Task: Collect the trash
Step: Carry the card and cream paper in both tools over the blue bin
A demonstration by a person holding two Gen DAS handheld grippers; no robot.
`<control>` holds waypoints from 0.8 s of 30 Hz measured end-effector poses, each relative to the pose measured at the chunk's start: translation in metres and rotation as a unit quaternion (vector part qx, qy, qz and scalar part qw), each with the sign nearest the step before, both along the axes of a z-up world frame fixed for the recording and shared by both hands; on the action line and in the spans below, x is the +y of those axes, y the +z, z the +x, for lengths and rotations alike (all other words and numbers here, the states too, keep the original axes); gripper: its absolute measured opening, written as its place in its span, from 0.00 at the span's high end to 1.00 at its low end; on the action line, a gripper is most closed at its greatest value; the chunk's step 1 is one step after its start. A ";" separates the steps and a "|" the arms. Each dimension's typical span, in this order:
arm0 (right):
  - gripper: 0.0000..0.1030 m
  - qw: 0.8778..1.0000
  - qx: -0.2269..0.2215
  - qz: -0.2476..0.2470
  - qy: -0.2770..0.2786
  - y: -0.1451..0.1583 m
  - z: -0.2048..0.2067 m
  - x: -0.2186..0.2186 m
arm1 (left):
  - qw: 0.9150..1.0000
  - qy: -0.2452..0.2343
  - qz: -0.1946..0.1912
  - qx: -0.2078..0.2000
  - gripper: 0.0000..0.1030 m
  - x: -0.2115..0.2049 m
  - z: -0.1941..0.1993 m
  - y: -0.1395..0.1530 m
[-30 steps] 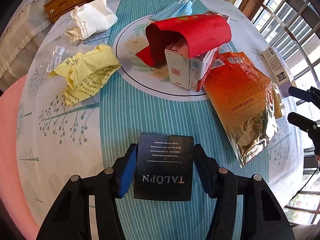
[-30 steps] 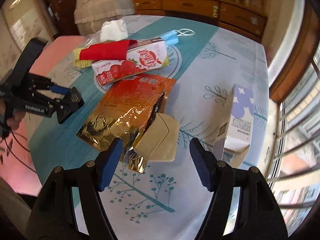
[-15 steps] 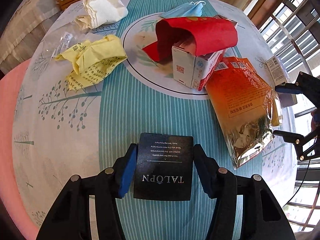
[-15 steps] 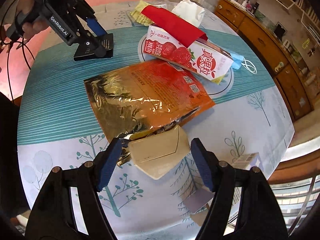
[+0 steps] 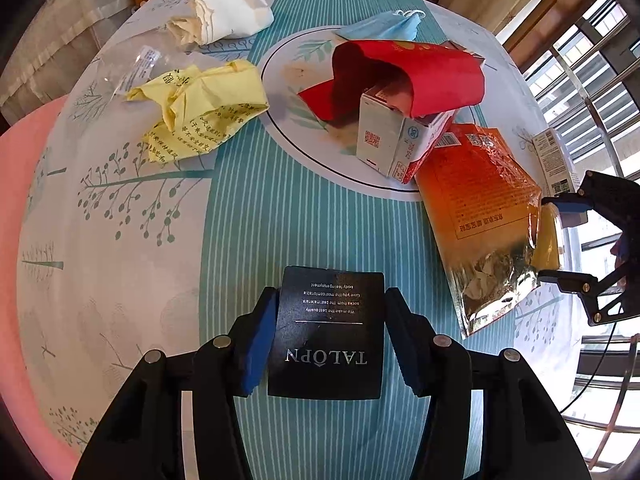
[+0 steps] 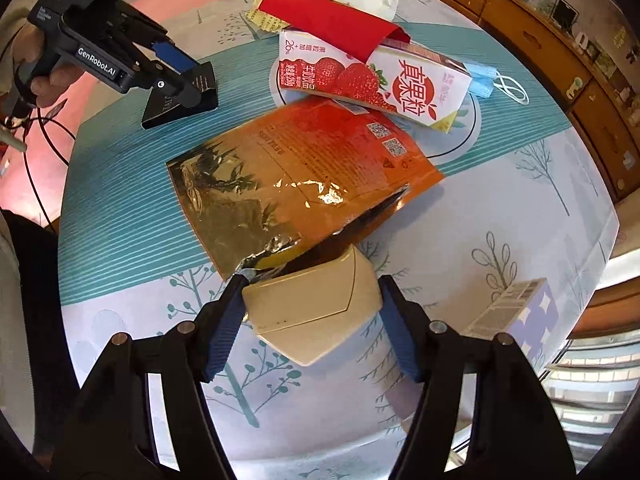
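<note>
Two grippers loaded: left gripper (image 5: 328, 340) pinches the black card (image 5: 326, 332) above the table (image 5: 120, 240), lifted for carrying off; right gripper (image 6: 310, 320) brackets the beige box (image 6: 316, 312) beside the foil pouch (image 6: 288, 184); squeeze unconfirmed, likely mid-grab.

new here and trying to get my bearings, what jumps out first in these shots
The black TALOPN card sits clamped in the left gripper, low over the teal stripes. Mid-table, a red paper drapes the strawberry milk carton, with the shiny orange foil pouch beside it. The right gripper straddles a beige box.
</note>
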State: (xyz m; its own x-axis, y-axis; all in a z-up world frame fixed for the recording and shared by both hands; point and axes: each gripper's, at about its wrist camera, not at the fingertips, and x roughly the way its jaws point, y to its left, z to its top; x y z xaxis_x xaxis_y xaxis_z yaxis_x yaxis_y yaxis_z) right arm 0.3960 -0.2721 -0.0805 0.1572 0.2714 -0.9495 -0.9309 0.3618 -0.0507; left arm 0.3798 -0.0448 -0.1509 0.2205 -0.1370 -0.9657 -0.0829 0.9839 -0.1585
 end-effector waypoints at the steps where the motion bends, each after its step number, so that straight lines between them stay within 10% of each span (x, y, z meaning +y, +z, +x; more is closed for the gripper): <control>1: 0.39 1.000 0.004 0.006 -0.013 0.004 -0.002 -0.004 | 1.000 0.000 -0.001 -0.001 0.49 0.001 -0.003 0.002; 12: 0.39 0.984 0.010 0.067 -0.163 0.044 -0.078 -0.008 | 0.998 -0.029 -0.024 -0.043 0.49 0.003 -0.050 0.053; 24: 0.39 0.940 -0.012 0.143 -0.308 0.067 -0.231 0.059 | 0.987 -0.116 -0.061 -0.094 0.49 0.034 -0.179 0.115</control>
